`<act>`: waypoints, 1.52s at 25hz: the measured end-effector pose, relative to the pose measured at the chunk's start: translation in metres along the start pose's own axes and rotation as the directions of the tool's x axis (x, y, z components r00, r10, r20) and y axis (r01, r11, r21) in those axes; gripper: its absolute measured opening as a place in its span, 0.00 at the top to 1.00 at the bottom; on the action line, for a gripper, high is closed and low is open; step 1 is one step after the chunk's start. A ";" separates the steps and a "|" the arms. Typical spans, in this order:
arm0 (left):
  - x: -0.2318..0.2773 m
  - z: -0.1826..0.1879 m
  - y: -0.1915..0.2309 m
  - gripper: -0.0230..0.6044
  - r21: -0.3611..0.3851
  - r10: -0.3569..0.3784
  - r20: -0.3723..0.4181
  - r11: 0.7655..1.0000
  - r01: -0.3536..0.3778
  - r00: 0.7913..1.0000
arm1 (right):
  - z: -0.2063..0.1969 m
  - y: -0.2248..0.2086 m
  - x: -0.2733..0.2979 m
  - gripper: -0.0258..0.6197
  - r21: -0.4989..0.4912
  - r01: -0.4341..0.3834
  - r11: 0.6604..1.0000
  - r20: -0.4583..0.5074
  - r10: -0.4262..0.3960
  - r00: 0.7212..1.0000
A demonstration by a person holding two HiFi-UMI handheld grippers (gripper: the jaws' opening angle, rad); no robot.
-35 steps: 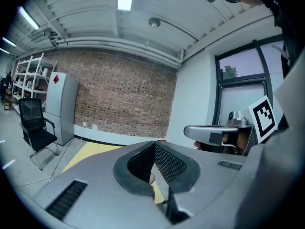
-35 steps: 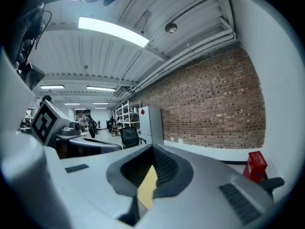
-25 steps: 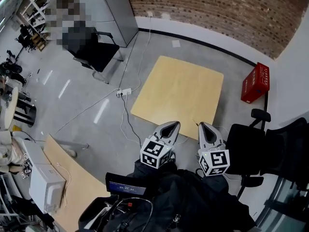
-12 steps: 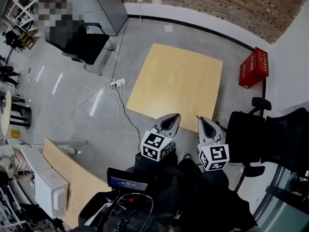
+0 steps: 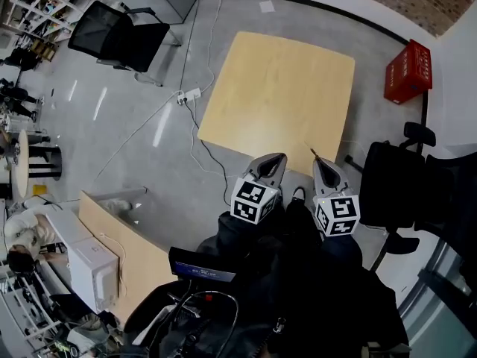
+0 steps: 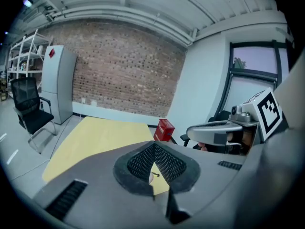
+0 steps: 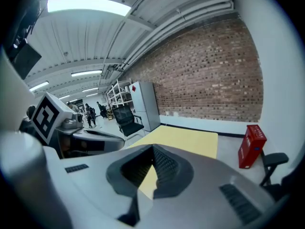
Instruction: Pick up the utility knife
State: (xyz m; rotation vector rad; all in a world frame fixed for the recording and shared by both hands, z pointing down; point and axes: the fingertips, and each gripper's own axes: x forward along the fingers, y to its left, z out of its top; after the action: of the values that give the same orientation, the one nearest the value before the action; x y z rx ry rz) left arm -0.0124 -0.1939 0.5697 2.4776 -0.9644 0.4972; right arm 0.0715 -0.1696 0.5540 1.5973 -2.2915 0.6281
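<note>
stepped nearer the desk [image 5: 276,95] at 12 o'clock versus a second ago. left gripper [image 5: 273,162], right gripper [image 5: 319,165] clenched, empty. utility knife not spotted; probably only approaching.

Grey polished floor [image 5: 246,6], pale wood table [image 5: 279,95] at 12 o'clock, red crate [image 5: 408,71] off at 2, black office chair [image 5: 119,32] at 10. Brick wall [image 6: 119,75] at the back, strip light [image 7: 88,5] on the ceiling.

Two tongs [image 5: 277,158] [image 5: 316,161], one table [image 5: 276,88], one red crate [image 5: 408,71]
</note>
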 end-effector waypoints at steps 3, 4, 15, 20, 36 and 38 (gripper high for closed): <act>0.010 -0.033 0.013 0.96 -0.031 0.050 -0.066 0.998 -0.052 0.997 | -0.027 -0.005 0.013 0.95 -0.004 -0.029 1.000 -0.060 0.029 0.998; 0.013 -0.044 0.020 0.96 -0.044 0.069 -0.087 0.996 -0.073 0.994 | -0.036 -0.007 0.018 0.95 -0.008 -0.038 0.999 -0.080 0.037 0.996; 0.047 -0.129 0.054 0.96 -0.148 0.087 -0.275 0.980 -0.132 0.957 | -0.124 -0.036 0.074 0.95 -0.068 -0.076 0.995 -0.282 0.054 0.958; 0.050 -0.152 0.065 0.96 -0.165 0.105 -0.307 0.973 -0.161 0.946 | -0.151 -0.047 0.093 0.95 -0.087 -0.105 0.991 -0.344 0.070 0.936; 0.041 -0.198 0.080 0.96 -0.194 0.106 -0.380 0.962 -0.191 0.919 | -0.206 -0.072 0.142 0.95 -0.227 -0.174 0.958 -0.512 0.035 0.858; 0.040 -0.201 0.084 0.96 -0.195 0.111 -0.382 0.961 -0.198 0.918 | -0.211 -0.077 0.146 0.94 -0.240 -0.173 0.955 -0.524 0.022 0.851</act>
State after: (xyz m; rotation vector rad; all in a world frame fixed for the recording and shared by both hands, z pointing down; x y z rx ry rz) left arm -0.0774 -0.1682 0.7800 2.0145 -1.0026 0.8194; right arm 0.0879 -0.2066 0.8184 1.0258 -1.9535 0.6304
